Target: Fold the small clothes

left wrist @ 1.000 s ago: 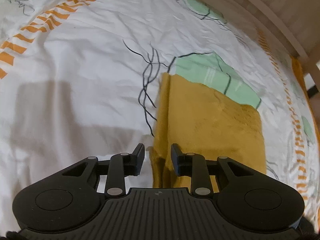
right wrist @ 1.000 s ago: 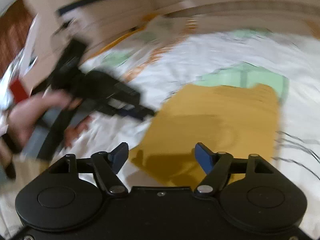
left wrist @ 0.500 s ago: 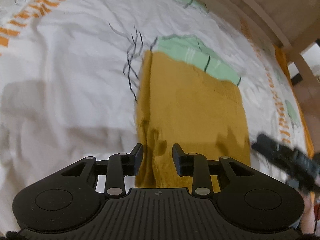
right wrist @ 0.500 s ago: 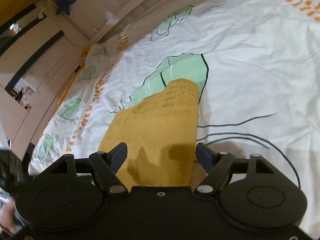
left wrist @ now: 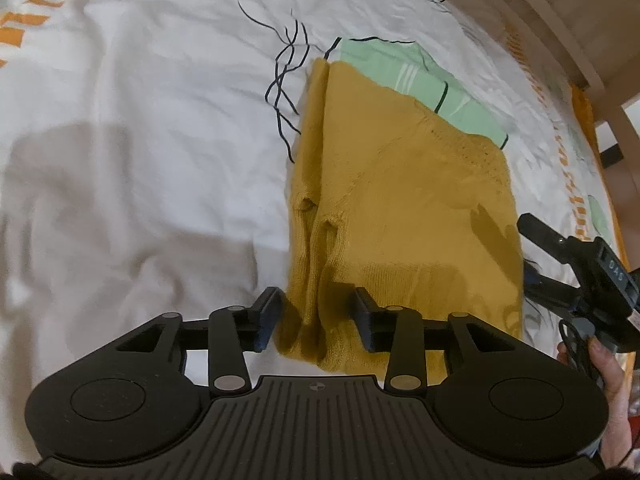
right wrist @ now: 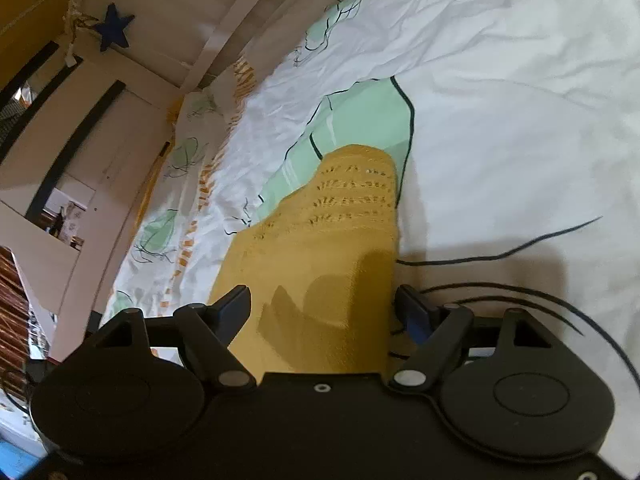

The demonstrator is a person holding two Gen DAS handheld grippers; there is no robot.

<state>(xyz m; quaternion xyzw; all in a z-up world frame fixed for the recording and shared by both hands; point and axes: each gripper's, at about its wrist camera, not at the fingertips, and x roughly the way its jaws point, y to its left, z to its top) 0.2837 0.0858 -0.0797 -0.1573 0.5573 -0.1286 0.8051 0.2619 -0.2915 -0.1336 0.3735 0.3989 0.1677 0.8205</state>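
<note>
On the printed bedsheet point(left wrist: 140, 128), the sweater point(left wrist: 400, 208) is lying lengthwise away from me. My left tongs point(left wrist: 316, 316) are opening astride its near left corner; my right tongs point(right wrist: 324, 308) are widening, unclamped, over the near right edge.

The left camera sits close above the folded mustard-yellow knitted garment point(left wrist: 408, 216), looking steeply down at the white printed bed sheet point(left wrist: 140, 128). The right camera looks along the same garment point(right wrist: 320, 264) from its other side, lower and flatter. Both see the green patch.
</note>
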